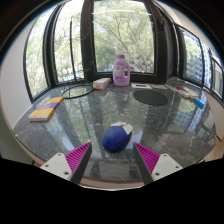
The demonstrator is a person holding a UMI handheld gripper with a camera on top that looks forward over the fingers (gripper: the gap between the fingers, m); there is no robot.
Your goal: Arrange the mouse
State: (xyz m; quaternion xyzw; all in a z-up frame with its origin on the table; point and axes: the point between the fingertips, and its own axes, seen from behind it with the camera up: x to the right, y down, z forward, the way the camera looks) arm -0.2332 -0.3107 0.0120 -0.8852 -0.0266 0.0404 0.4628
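Books [46,110] lie at nine o'clock on the glass table [70,135], a yellow one on top, with another flat item [77,92] further back at about ten. At eleven sits a small box [101,84], and just beside it, at twelve, a purple jug [122,70] stands upright near the far rim against the windows. A dark round disc [151,98] lies at one o'clock, and some coloured clutter [194,97] sits at two, too small to make out.

Nearer in, the mouse [117,137], blue and dark, rests on the glass at the centre, just ahead of the gripper [113,158] and roughly in line with the gap between its fingers. The fingers [75,158] are spread wide with nothing held; both pink pads are bare and well apart from the mouse.

This looks like the approach step, before any grasp. The next move likely calls for pushing forward and slightly down until the mouse stands between the pads, then closing on its sides. Its rounded shell on smooth glass may slide if one pad touches first
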